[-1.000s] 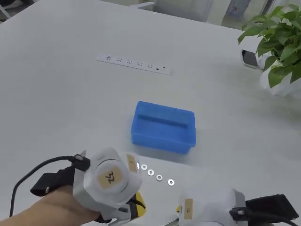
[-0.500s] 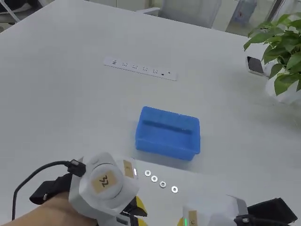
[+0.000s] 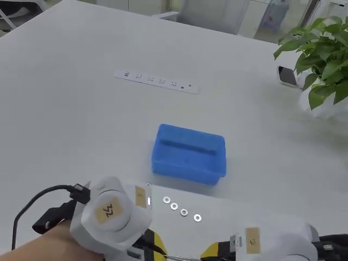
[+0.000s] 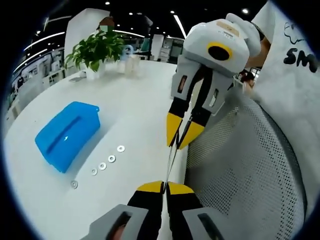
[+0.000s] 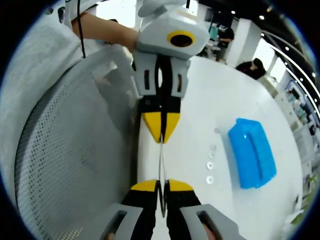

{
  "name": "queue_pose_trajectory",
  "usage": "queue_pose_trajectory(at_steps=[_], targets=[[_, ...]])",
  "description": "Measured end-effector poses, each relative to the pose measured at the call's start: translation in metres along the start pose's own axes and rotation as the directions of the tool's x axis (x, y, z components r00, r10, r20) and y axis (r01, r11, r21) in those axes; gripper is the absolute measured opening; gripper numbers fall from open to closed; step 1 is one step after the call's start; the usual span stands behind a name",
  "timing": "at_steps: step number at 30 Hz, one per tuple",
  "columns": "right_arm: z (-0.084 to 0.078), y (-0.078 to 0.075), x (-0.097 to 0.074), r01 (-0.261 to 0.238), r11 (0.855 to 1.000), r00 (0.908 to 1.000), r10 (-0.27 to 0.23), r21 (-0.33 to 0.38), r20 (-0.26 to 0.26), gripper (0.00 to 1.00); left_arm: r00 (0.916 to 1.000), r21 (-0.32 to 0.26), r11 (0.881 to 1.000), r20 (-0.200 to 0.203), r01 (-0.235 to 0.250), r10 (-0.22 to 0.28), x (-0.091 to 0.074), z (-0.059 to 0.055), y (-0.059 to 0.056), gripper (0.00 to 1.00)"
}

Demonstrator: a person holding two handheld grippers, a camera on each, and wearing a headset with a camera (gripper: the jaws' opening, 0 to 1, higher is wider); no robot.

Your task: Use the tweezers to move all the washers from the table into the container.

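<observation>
Head view: the table (image 3: pixel 70 125) carries the blue container (image 3: pixel 188 152). No washer shows inside it, so the transfer is judged not yet started.
The left gripper (image 4: pixel 165 187) and right gripper (image 4: pixel 181 136) face each other tip to tip near the table's front edge. Each has its jaws pressed together on one end of the tweezers (image 4: pixel 172 156), which span the gap between them. The washers (image 3: pixel 184 212) lie in a row on the table, near the container's front wall, all left to move.
</observation>
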State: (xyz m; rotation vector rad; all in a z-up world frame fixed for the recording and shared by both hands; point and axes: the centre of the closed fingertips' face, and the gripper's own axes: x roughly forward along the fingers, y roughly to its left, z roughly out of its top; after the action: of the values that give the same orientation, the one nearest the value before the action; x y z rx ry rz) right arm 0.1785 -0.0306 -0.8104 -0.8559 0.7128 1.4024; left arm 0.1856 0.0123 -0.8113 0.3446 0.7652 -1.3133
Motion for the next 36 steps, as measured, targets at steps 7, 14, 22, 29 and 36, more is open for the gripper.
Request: queue_pose_trajectory(at_steps=[7,14,22,29,36], targets=[[0.0,-0.001,0.008,0.014,1.0,0.9998,-0.014,0.013,-0.011,0.02,0.9998,0.073,0.997,-0.009,-0.019,0.02,-0.009,0.017,-0.009,0.0],[0.006,-0.002,0.023,0.017,0.998,0.9998,-0.018,0.059,0.012,0.02,0.9992,0.084,0.996,0.034,-0.024,0.021,-0.011,0.035,-0.012,0.0],[0.018,-0.007,0.017,0.029,0.998,0.9987,-0.032,0.06,0.039,0.02,0.9968,0.067,0.998,0.078,-0.021,0.016,-0.011,0.049,-0.014,0.0],[0.019,-0.014,0.024,0.037,0.997,0.998,-0.04,0.064,0.05,0.02,0.9981,0.08,0.996,0.055,-0.032,0.028,-0.003,0.048,-0.012,0.0],[0.024,-0.013,0.026,0.053,0.995,0.9964,-0.059,0.086,0.06,0.01,0.993,-0.014,0.997,0.088,-0.078,0.079,-0.009,0.038,-0.008,0.0]])
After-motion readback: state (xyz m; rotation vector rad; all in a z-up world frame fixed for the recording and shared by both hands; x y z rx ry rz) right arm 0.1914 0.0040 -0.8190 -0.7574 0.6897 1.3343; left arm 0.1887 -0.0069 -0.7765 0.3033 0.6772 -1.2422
